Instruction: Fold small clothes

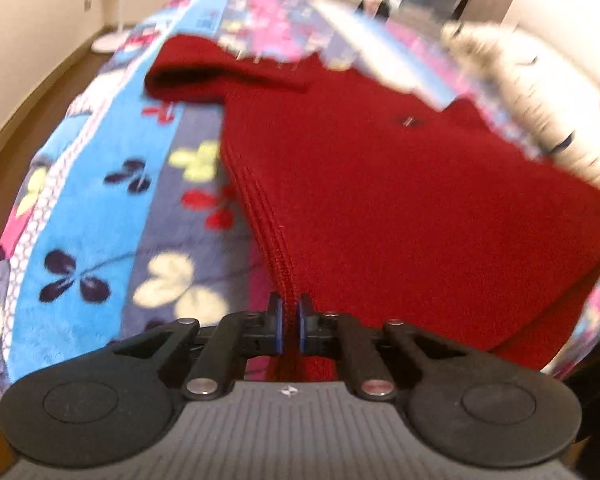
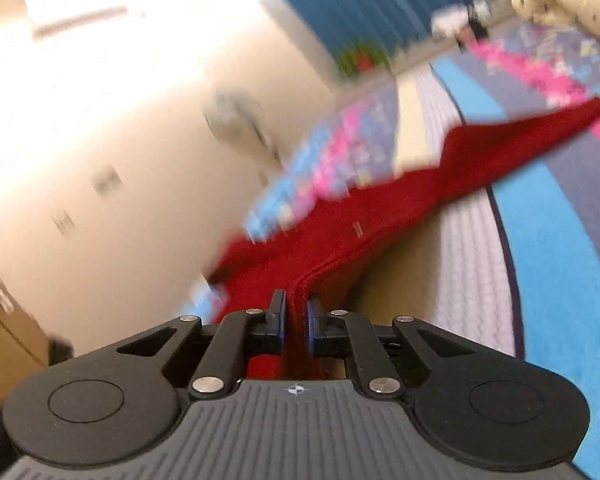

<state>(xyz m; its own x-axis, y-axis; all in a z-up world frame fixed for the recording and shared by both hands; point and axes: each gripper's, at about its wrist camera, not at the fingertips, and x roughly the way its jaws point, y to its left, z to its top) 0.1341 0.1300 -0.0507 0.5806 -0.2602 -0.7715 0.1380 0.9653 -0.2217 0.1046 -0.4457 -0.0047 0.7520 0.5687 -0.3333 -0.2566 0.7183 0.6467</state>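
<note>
Red knit sweater (image 1: 400, 184), small, spread partly over a bed with a fleece blanket (image 1: 112, 208) printed in blue, pink and grey with clover shapes. Near hem lifted off the blanket, far body and one sleeve (image 1: 188, 76) lying flat on it. Left claw (image 1: 291, 320) pinched shut on the ribbed hem corner nearest the camera. Right claw (image 2: 296, 320) likewise clamped on a folded edge of the same sweater (image 2: 380, 216), cloth stretching away from it toward the far side of the blanket (image 2: 560, 240). Cream speckled fuzzy item (image 1: 540, 92) just beyond the sweater's far right edge, possibly another garment (too blurred to say). Both views smeared, right one heavily, suggesting quick motion.

Judged step: carrying the hem over toward the collar for a fold. To do well: keep both claws level and equally far apart so the hem stays taut, lay edge squarely onto the upper body, release only once flat, steer clear of the cream item.
</note>
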